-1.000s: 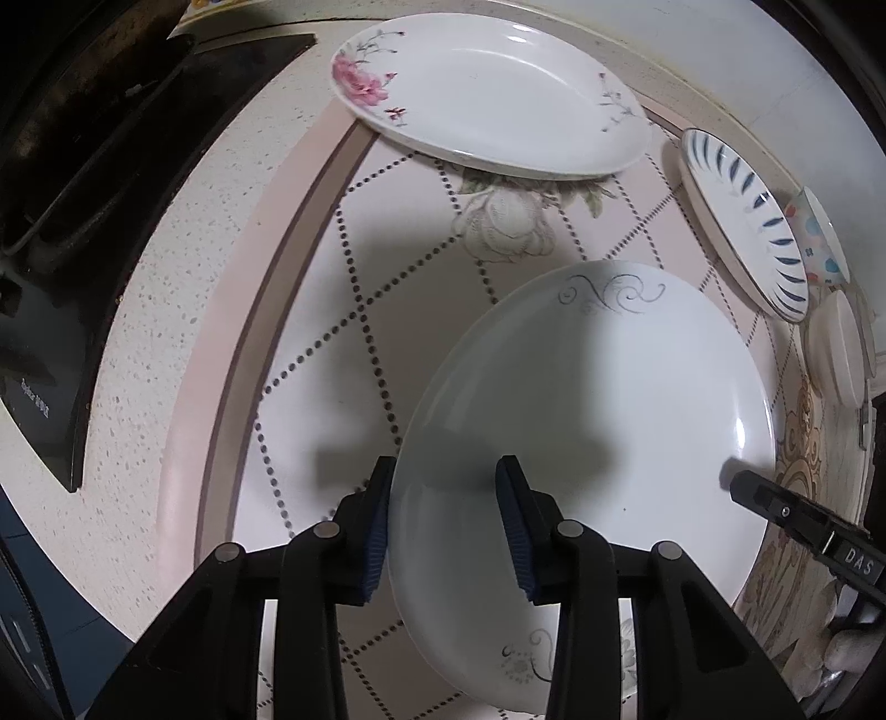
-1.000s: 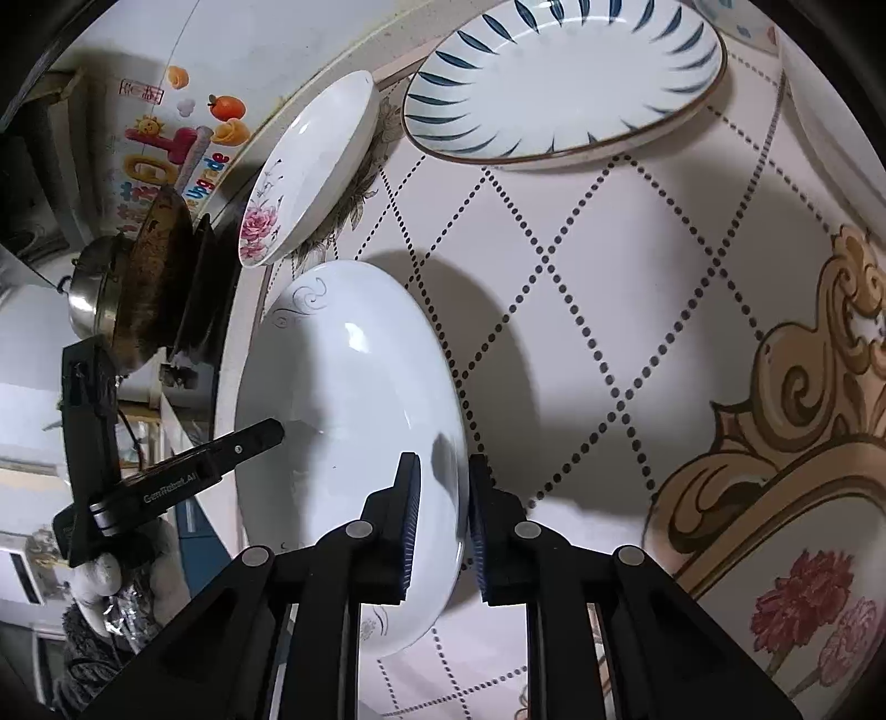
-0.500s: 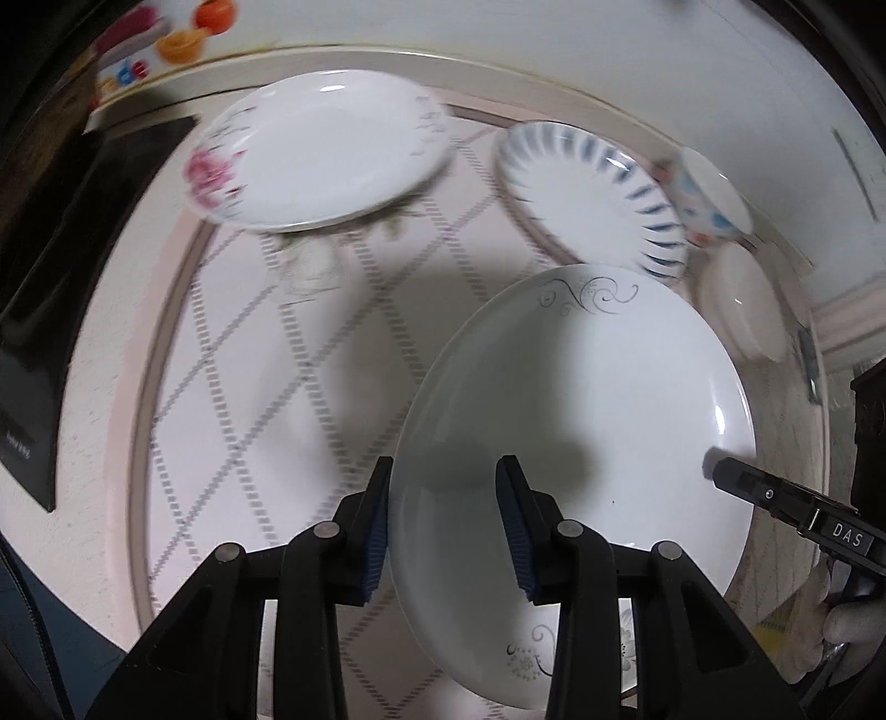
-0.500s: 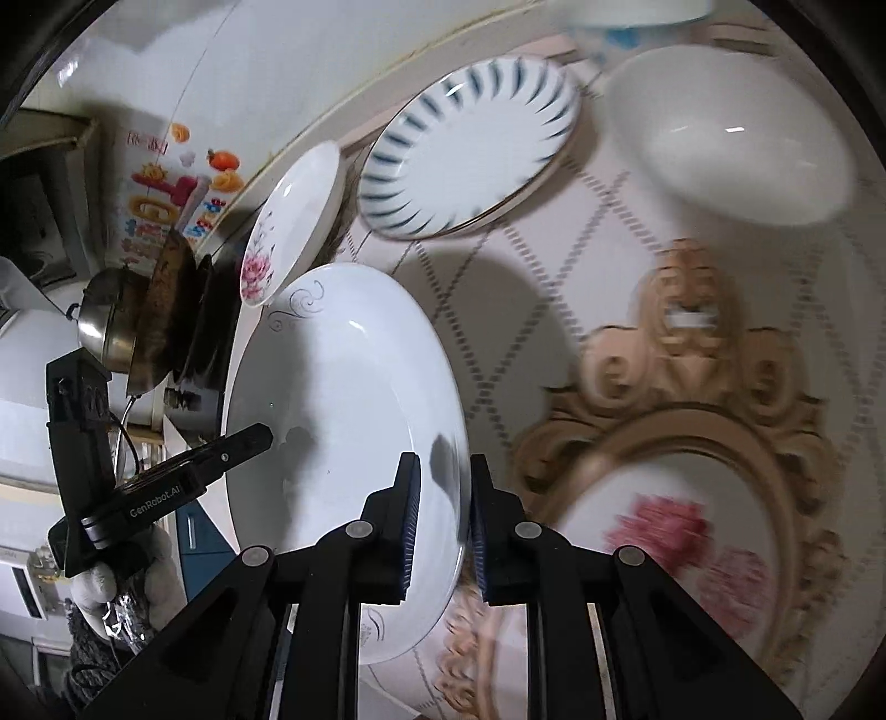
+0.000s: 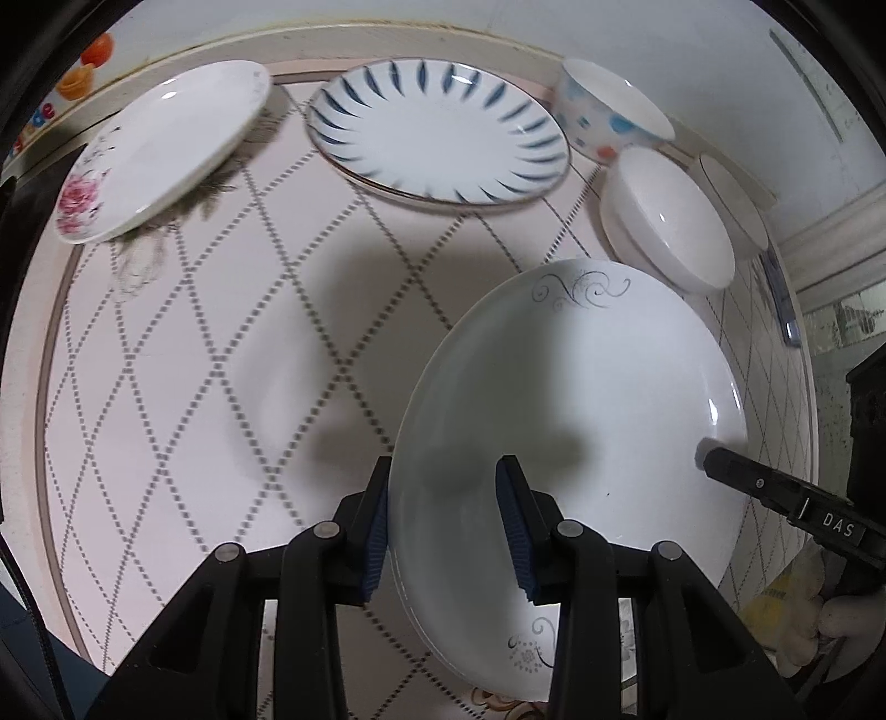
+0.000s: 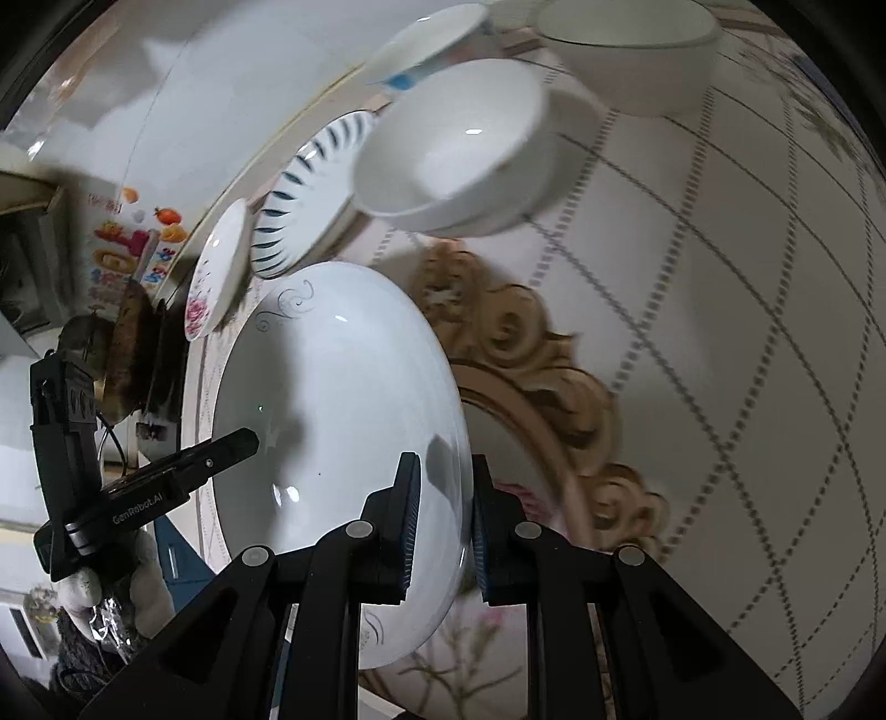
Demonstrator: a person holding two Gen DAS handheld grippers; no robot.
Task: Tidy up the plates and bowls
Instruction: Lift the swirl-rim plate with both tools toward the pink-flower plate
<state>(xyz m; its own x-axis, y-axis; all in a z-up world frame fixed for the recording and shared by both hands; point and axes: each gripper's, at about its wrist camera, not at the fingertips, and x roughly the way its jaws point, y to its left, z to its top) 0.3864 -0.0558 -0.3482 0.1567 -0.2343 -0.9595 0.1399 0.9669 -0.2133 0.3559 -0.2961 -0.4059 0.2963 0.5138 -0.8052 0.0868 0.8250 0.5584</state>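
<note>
- Left gripper point(image 5: 443, 520): its two blue-padded fingers point(image 5: 377, 523) stand on either side of the near rim of a large white plate point(image 5: 576, 421), one pad under the rim and one over the plate's inner face. The gap between the pads is wider than the rim, and it cannot be told whether they press on it.
- Right gripper point(image 6: 443, 523): its fingers point(image 6: 408, 520) are drawn close together with the opposite rim of the same large white plate point(image 6: 343, 421) between them, pinching it.
- Large white plate: grey scroll marks on its rim at the far and near edges. It is carried between the two grippers, tilted, above the patterned tablecloth point(image 5: 221, 343). The tip of the right gripper shows at its right edge in the left wrist view; the tip of the left gripper shows at its left edge in the right wrist view.
- Blue-striped plate point(image 5: 437, 138): lies on the cloth at the far side, near the wall.
- Rose-patterned plate point(image 5: 160, 149): lies left of the striped plate, just beside it.
- White bowl point(image 5: 667, 221): sits on the cloth beyond the held plate's far rim.
- Spotted bowl point(image 5: 603, 119): stands behind the white bowl, beside the striped plate.
- A further pale bowl point(image 6: 631, 50): stands just beside the white bowl point(image 6: 448, 155) in the right wrist view.
</note>
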